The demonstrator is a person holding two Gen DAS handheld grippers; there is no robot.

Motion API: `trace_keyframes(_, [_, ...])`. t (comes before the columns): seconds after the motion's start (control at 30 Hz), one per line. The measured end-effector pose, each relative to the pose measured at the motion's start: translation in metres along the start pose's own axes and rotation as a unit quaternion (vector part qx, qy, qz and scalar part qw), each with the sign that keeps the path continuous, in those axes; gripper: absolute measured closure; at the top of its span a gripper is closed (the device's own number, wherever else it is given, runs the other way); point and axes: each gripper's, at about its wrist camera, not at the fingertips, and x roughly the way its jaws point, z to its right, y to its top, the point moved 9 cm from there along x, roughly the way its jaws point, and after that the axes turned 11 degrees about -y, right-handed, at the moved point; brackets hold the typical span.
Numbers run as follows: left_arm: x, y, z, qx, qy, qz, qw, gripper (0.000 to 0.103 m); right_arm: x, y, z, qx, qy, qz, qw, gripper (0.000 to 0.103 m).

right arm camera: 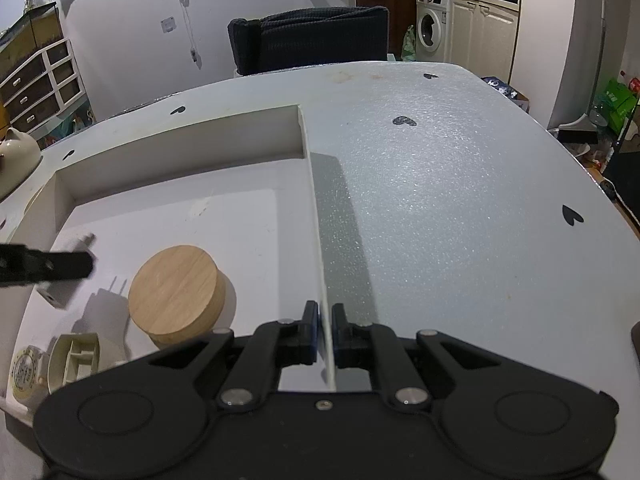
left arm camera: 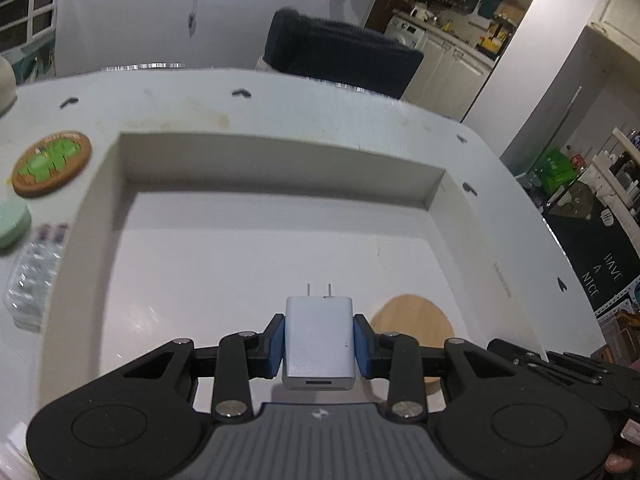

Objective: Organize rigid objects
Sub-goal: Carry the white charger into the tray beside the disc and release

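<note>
Left wrist view: left tool [left arm camera: 319, 340] grips the charger [left arm camera: 319, 346] above the tray [left arm camera: 456, 220]; right tool [right arm camera: 325, 330] pinches its wall.

The left gripper [left arm camera: 319, 338] is clamping a white charger [left arm camera: 319, 344]; the right gripper [right arm camera: 325, 330] is pinching the tray wall [right arm camera: 320, 248] between closed fingers

- The desk [right arm camera: 440, 200] is covered in pale sparkly material dotted with black hearts [right arm camera: 404, 121].
- A shallow white box [left arm camera: 256, 148] is set directly on it.
- A round coaster [left arm camera: 51, 163], a mint disc [left arm camera: 12, 222] and a clear packet [left arm camera: 32, 276] are laid left of the box.
</note>
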Motion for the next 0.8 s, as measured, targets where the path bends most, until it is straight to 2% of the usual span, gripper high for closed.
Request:
trace_keyframes(0.23, [0.013, -0.004, 0.001, -0.013, 0.003, -0.016, 0.9998, 0.065, 0.000, 0.000, 0.001, -0.001, 0.001, 0.001, 1.000, 0.096])
trace_keyframes(0.33, [0.014, -0.004, 0.003, -0.014, -0.004, -0.021, 0.9997, 0.053, 0.000, 0.000, 0.000, -0.002, 0.002, 0.001, 1.000, 0.096])
trace_keyframes(0.4, [0.013, -0.005, 0.003, -0.012, 0.002, -0.024, 0.9997, 0.037, 0.000, 0.000, 0.001, -0.001, 0.002, 0.001, 1.000, 0.096])
trace_keyframes(0.5, [0.011, -0.007, 0.005, -0.011, 0.003, -0.027, 0.9996, 0.026, 0.000, 0.000, 0.000, -0.001, 0.002, 0.001, 1.000, 0.096])
trace_keyframes(0.6, [0.007, -0.010, 0.006, -0.010, 0.003, -0.030, 0.9995, 0.016, 0.000, 0.000, 0.000, -0.001, 0.001, 0.001, 1.000, 0.096])
trace_keyframes(0.8, [-0.007, -0.011, 0.010, -0.002, -0.002, -0.023, 0.9997, 0.005, 0.000, 0.001, 0.000, -0.002, 0.002, 0.001, 1.000, 0.096])
